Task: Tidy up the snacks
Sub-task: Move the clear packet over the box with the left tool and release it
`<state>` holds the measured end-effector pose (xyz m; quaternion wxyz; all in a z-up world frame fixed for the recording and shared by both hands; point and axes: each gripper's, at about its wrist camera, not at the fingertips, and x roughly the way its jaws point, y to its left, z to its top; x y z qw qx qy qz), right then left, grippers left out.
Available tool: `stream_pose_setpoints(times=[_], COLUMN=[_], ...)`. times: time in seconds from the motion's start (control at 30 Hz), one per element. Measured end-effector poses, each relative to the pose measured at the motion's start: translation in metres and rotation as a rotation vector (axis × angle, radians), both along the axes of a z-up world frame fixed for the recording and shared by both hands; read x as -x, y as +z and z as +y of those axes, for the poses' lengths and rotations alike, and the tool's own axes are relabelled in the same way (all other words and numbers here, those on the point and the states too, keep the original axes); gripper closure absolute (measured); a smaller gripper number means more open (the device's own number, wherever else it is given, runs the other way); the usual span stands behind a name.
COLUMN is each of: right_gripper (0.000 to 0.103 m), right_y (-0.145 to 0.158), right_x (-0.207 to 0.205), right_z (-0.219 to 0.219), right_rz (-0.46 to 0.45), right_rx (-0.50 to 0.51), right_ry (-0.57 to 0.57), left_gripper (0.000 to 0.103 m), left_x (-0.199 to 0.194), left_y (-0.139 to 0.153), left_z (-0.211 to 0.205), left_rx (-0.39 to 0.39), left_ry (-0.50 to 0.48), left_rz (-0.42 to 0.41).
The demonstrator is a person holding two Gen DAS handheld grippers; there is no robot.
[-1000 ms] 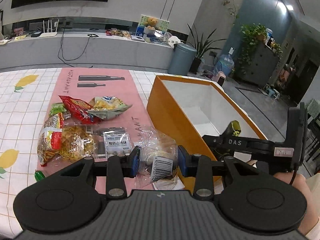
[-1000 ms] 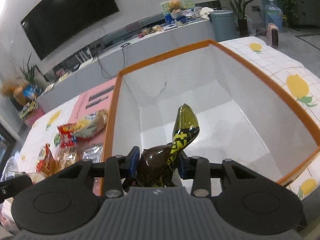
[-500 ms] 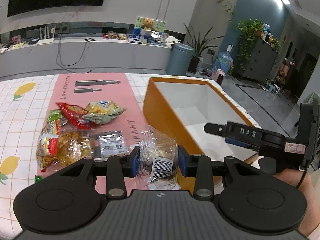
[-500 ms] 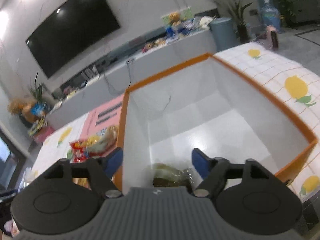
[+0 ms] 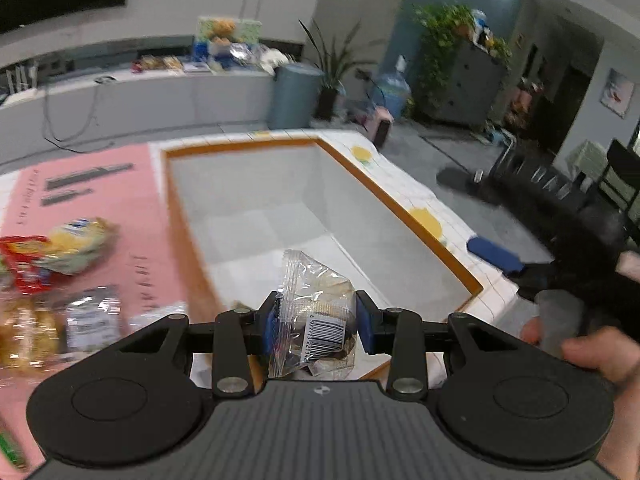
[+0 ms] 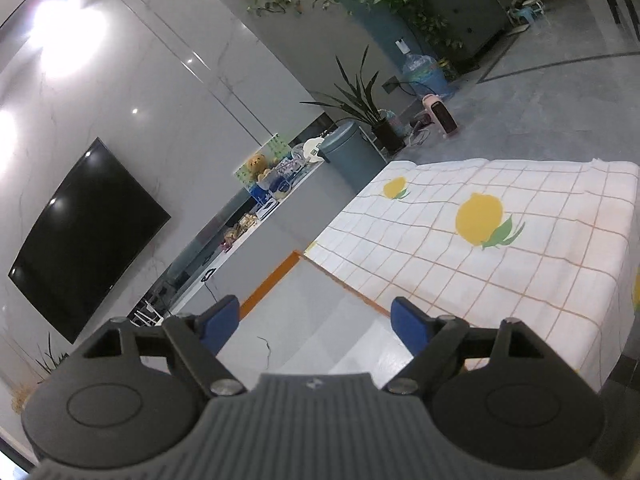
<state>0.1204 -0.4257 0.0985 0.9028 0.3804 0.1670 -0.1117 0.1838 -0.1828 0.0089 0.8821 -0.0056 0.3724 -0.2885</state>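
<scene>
My left gripper [image 5: 316, 316] is shut on a clear-wrapped snack packet [image 5: 320, 300] with a barcode label and holds it over the near end of the orange box [image 5: 400, 216], whose white inside is bare where it shows. More snack packets [image 5: 60, 248] lie blurred on the pink mat [image 5: 120, 200] left of the box. My right gripper [image 6: 316, 320] is tilted above the box's far right corner [image 6: 268, 280]; its jaws are opening with nothing between them. In the left wrist view one of its blue pads [image 5: 496, 258] shows just outside the box's right rim.
A white tablecloth with lemon prints [image 6: 480, 240] covers the table right of the box and ends at an edge on the far right. A person's hand [image 5: 580, 352] grips the right tool. A counter, a bin and plants stand beyond the table.
My left gripper carried the clear packet rightward from above the mat to above the box. My right gripper let go of a dark green packet in the box, opened wide, rolled and rose.
</scene>
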Motion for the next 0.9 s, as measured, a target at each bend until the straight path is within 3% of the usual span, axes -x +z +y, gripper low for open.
stream_pose_setpoints(times=[0.13, 0.23, 0.43, 0.67, 0.87, 0.9], right_gripper=[0.021, 0.021, 0.021, 0.021, 0.021, 0.021], right_y=[0.012, 0.013, 0.009, 0.010, 0.011, 0.011], right_x=[0.005, 0.006, 0.002, -0.003, -0.001, -0.001], right_z=[0.002, 0.002, 0.000, 0.008, 0.008, 0.008], right_rz=[-0.040, -0.046, -0.031, 0.008, -0.003, -0.002], right_rx=[0.027, 0.043, 0.034, 0.075, 0.075, 0.075], right_ry=[0.004, 0.009, 0.010, 0.012, 0.008, 0.008], left_gripper=[0.060, 0.060, 0.061, 0.059, 0.023, 0.021], left_x=[-0.009, -0.018, -0.030, -0.028, -0.022, -0.019], left_y=[-0.014, -0.026, -0.045, -0.043, -0.031, -0.028], left_z=[-0.027, -0.040, -0.039, -0.045, -0.042, -0.043], left_rx=[-0.051, -0.088, -0.067, -0.053, -0.022, -0.024], left_ry=[-0.001, -0.002, 0.002, -0.025, -0.031, -0.033], left_rz=[-0.033, -0.013, 0.059, 0.060, 0.060, 0.053])
